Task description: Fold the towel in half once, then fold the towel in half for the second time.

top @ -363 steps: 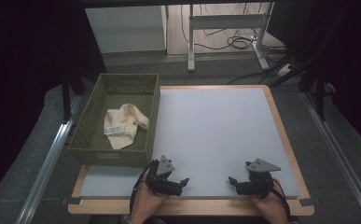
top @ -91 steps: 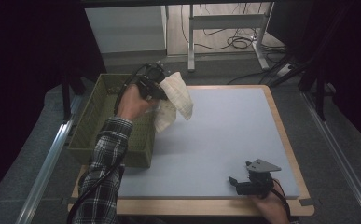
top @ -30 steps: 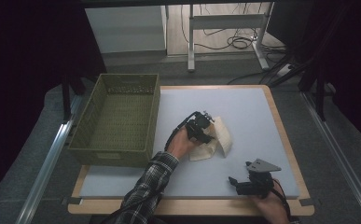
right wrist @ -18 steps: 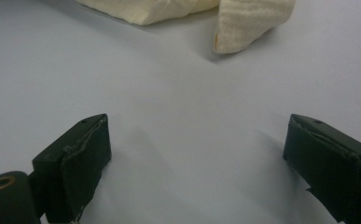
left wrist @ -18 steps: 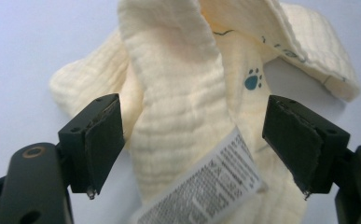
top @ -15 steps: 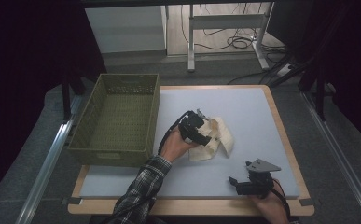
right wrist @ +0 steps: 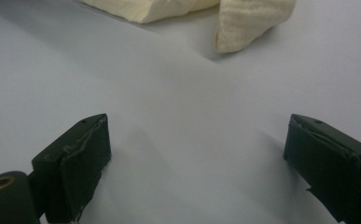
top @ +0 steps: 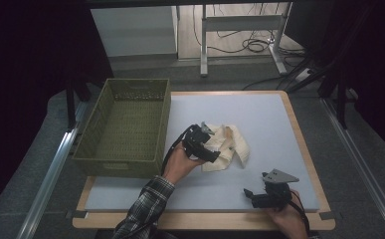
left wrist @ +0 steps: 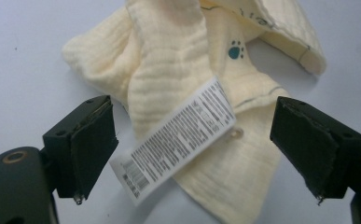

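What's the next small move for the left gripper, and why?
Probably lift the left gripper clear and back it off the cloth. Its jaws have just been opening and now stand wide, pads off the fabric, with the cloth crumpled on the mat outside the basket. The drop looks done. The right gripper rests open near the front edge.

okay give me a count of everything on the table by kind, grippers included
Cream baby garment: 1
Green mesh basket: 1
Handheld grippers: 2, the left gripper and the right gripper
Total: 4
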{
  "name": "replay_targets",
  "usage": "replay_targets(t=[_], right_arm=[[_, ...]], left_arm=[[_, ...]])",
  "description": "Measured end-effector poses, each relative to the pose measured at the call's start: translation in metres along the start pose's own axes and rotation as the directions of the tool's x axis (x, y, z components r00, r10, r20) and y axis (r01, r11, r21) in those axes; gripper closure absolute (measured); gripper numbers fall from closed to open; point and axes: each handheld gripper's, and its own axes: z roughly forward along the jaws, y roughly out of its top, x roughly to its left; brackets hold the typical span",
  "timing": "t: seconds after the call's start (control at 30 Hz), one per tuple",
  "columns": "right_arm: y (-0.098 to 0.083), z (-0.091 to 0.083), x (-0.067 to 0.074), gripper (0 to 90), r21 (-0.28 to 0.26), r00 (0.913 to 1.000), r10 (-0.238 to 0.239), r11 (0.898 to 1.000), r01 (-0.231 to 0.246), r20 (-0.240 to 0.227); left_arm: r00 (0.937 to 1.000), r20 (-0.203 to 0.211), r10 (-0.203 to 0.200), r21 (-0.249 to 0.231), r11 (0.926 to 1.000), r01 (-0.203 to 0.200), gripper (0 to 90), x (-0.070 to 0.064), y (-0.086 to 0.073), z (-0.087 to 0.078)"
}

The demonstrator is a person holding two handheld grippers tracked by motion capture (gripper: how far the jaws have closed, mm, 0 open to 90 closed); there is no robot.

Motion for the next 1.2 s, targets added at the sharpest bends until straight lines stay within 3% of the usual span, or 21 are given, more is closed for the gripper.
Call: replay_targets(t=[0.57,0.67,0.9,1.2], right_arm=[[0.004,-0.003,-0.004,11.4,0.03,0.9996,-0.011,0.999,0.011,-0.026],[0.005,-0.003,-0.004,19.2,0.026,0.9996,-0.011,1.0,0.012,-0.026],[0.01,-0.004,-0.011,26.9,0.015,0.9996,0.015,1.0,-0.014,-0.026],[0.022,-0.001,-0.024,39.4,0.008,0.9989,0.033,0.999,-0.032,-0.035]], left_arm=[[0.9994,-0.03,0.014,-0.039,0.9991,-0.015,15.0,-0.018,-0.048,-0.012],[0.9988,-0.037,0.031,-0.046,0.9984,-0.032,15.6,-0.025,-0.056,-0.011],[0.9977,-0.042,0.054,-0.059,0.9967,-0.056,18.9,-0.035,-0.064,-0.006],[0.9974,-0.007,0.072,-0.075,0.9946,-0.073,26.9,-0.041,-0.071,0.003]])
